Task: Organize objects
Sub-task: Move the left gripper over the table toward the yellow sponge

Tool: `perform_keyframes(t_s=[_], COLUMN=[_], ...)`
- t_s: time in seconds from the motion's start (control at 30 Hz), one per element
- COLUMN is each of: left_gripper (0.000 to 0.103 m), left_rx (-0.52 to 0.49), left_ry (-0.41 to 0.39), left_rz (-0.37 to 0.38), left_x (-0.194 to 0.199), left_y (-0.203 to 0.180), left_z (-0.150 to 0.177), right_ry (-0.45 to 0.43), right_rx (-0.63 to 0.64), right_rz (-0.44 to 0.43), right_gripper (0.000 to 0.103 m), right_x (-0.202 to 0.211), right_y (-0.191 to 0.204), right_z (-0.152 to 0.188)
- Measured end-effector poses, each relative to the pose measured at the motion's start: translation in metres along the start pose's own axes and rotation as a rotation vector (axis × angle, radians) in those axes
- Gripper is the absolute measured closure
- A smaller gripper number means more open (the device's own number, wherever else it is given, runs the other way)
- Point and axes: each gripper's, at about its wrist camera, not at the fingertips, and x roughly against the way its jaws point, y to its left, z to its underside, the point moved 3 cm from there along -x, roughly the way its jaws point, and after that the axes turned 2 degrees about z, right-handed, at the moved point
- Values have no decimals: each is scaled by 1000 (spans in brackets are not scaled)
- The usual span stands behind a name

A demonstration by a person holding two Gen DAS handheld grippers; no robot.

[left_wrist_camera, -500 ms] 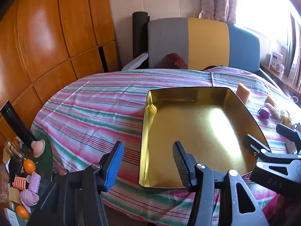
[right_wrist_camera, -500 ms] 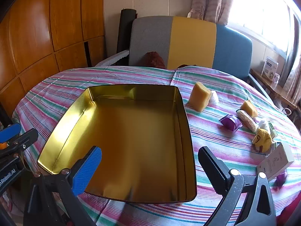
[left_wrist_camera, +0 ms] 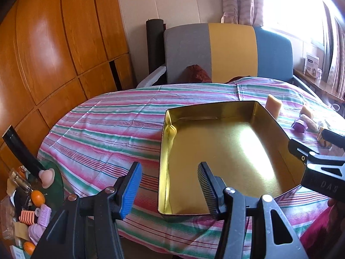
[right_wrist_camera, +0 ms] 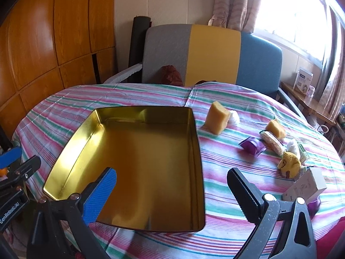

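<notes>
Gold-coloured metal, the empty tray (right_wrist_camera: 138,164) sits mid-counter (right_wrist_camera: 226,237) on striped cloth. At its 3 o'clock lie a yellow sponge block (right_wrist_camera: 216,119), a purple packet (right_wrist_camera: 252,145) and a small white box (right_wrist_camera: 306,185). The left hand-held gripper (left_wrist_camera: 169,185) and right hand-held gripper (right_wrist_camera: 172,191) hover released, grasping nothing.

"GenRobot.AI" marks the left gripper (right_wrist_camera: 9,170); "DAS" (partial) the right gripper (left_wrist_camera: 323,151).

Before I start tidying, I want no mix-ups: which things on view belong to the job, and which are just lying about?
For the job:
gold tin
big sponge
small sponge
purple packet
yellow toy
white box

Lying about:
chair
side-table clutter
windowsill box
</notes>
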Motion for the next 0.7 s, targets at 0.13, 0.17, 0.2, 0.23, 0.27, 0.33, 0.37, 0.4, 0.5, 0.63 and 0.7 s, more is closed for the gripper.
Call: perform_keyframes(t_s=[0.13, 0.17, 0.2, 0.23, 0.27, 0.33, 0.37, 0.4, 0.5, 0.63, 0.7], left_gripper=[48, 48, 48, 48, 48, 48, 48, 48, 48, 41, 33], left_rx=[-30, -33, -34, -36, -40, -46, -50, -53, -70, -58, -60], left_ry=[-10, -10, -9, -8, -5, -1, 2, 6, 15, 64, 81], left_rz=[0, 3, 6, 7, 6, 8, 9, 10, 18, 194, 225], left_x=[4, 4, 4, 4, 3, 2, 2, 1, -2, -8, -10], left_y=[-8, -8, -9, -9, -10, -11, -12, -14, -19, -26, -29], left_z=[-1, -1, -1, -2, -2, -2, -2, -3, -5, -5, -7], right_ry=[0, 2, 4, 5, 4, 1, 1, 1, -2, -10, -20], right_rx=[-1, -1, -2, -4, -5, -7, -9, -11, -17, -35, -54], right_rz=[-3, -6, -7, -7, -6, 0, 1, 4, 20, 49, 83], right_gripper=[0, 0, 0, 0, 0, 0, 0, 0, 0, 0, 0], right_x=[0, 0, -1, -1, -1, -2, -2, -2, -3, -3, -2], right_y=[-2, -2, -3, -4, -6, -11, -13, -17, -31, -62, -86], right_z=[0, 0, 0, 0, -1, -3, -3, -4, -8, -16, -23])
